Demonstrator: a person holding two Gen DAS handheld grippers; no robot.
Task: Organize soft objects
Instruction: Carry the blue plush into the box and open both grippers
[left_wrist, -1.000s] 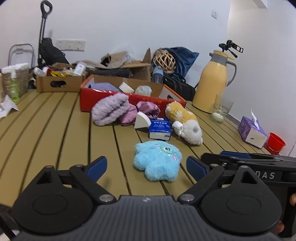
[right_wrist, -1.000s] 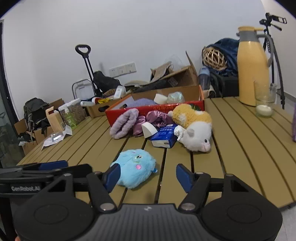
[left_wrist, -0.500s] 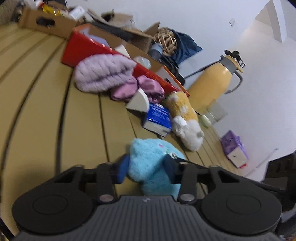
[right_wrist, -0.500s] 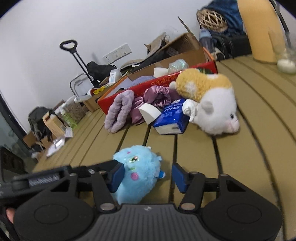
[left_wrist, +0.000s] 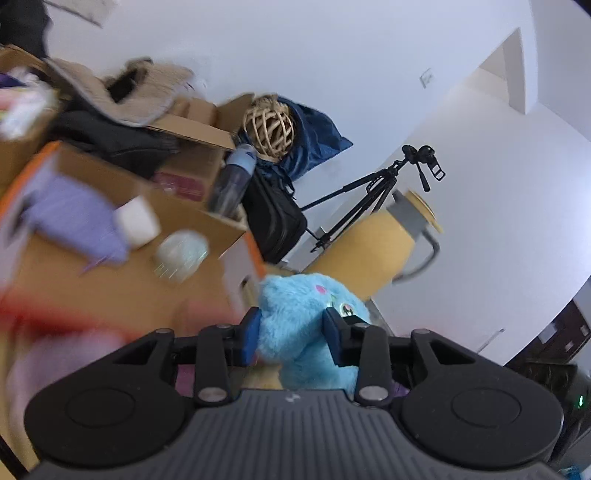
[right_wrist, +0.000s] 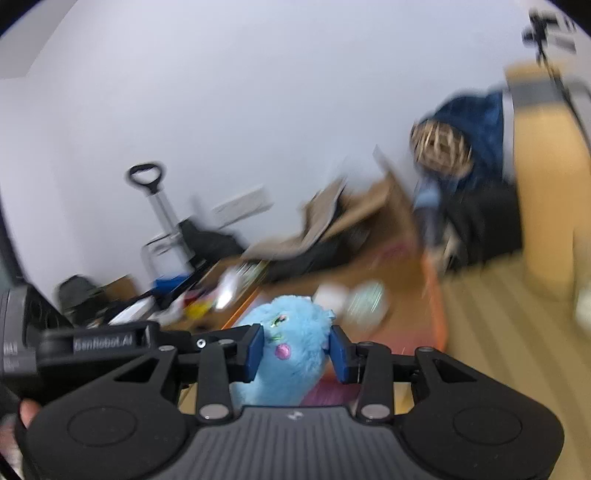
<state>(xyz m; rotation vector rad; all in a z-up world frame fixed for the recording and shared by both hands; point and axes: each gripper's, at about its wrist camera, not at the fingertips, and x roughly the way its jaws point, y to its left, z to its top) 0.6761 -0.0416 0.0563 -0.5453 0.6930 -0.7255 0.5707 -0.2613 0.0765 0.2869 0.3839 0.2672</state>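
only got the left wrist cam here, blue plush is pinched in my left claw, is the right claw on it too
observer: yes. In the right wrist view the right claw has the blue plush between its blue pads, both pads against the fur, and its jaws are closing.
operator: can you see my left claw from that side
observer: yes, the left claw shows there as a black lettered body reaching in from the left edge, level with the right claw.
operator: what's off to the right of the plush
observer: the orange rim of the red box, then the tan slatted table. All of it is blurred.
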